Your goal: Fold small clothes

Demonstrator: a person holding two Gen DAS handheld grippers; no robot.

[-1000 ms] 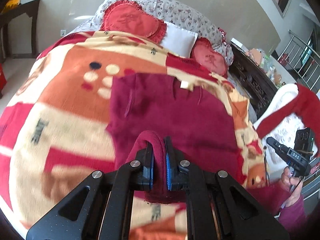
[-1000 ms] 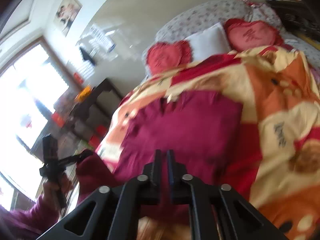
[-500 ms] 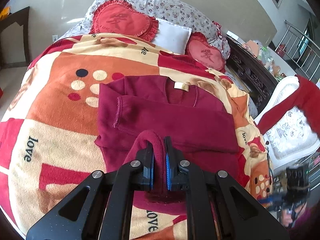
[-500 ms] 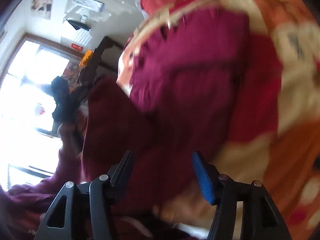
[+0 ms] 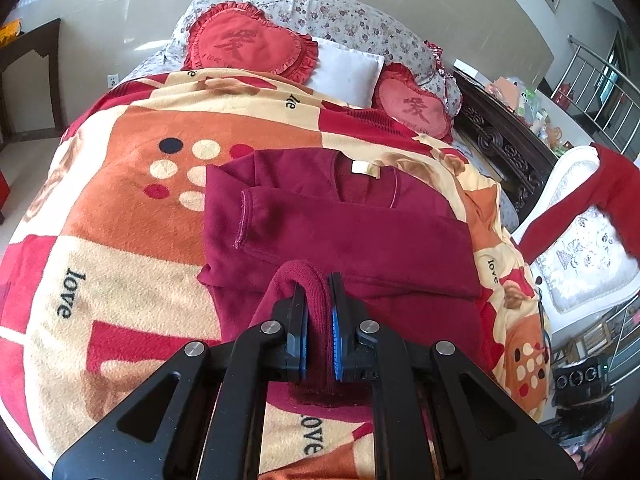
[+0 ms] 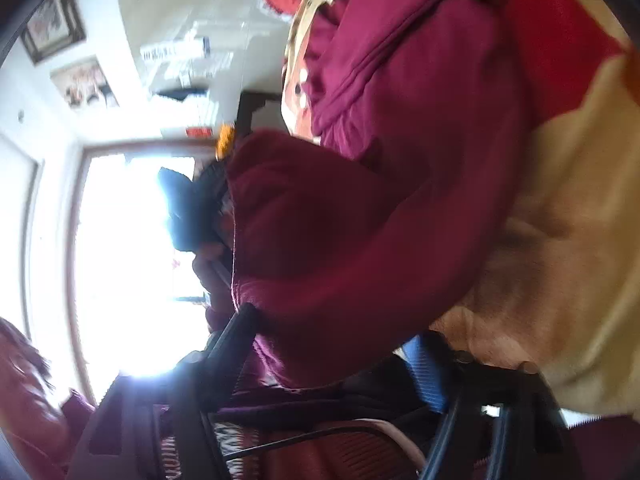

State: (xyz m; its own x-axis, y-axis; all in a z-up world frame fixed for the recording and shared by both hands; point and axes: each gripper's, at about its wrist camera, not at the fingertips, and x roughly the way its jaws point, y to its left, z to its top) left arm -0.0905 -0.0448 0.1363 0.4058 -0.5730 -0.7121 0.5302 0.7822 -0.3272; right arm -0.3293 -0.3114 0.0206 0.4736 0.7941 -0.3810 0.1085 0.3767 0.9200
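A maroon sweater (image 5: pixel 352 236) lies flat on the patterned blanket (image 5: pixel 120 240), with one sleeve folded across its chest. My left gripper (image 5: pixel 318 292) is shut on a raised fold of the sweater's bottom hem. The black body of the right gripper (image 5: pixel 580 384) shows low at the bed's right edge. In the blurred, rolled right wrist view, a thick bunch of the sweater's hem (image 6: pixel 320 240) sits between the jaws of my right gripper (image 6: pixel 332 328). Those jaws are closing. Its blue pad (image 6: pixel 424 372) is still partly bare beside the cloth.
Two red heart cushions (image 5: pixel 244 46) (image 5: pixel 412 106) and a white pillow (image 5: pixel 344 70) lie at the head of the bed. A dark carved wooden cabinet (image 5: pixel 504 148) and a white chair (image 5: pixel 584 280) draped with a red garment stand to the right.
My right gripper dropped low at the bed's right edge, rolled over, opened from shut, and now has the hem between its jaws. The left gripper kept its hold and stayed put.
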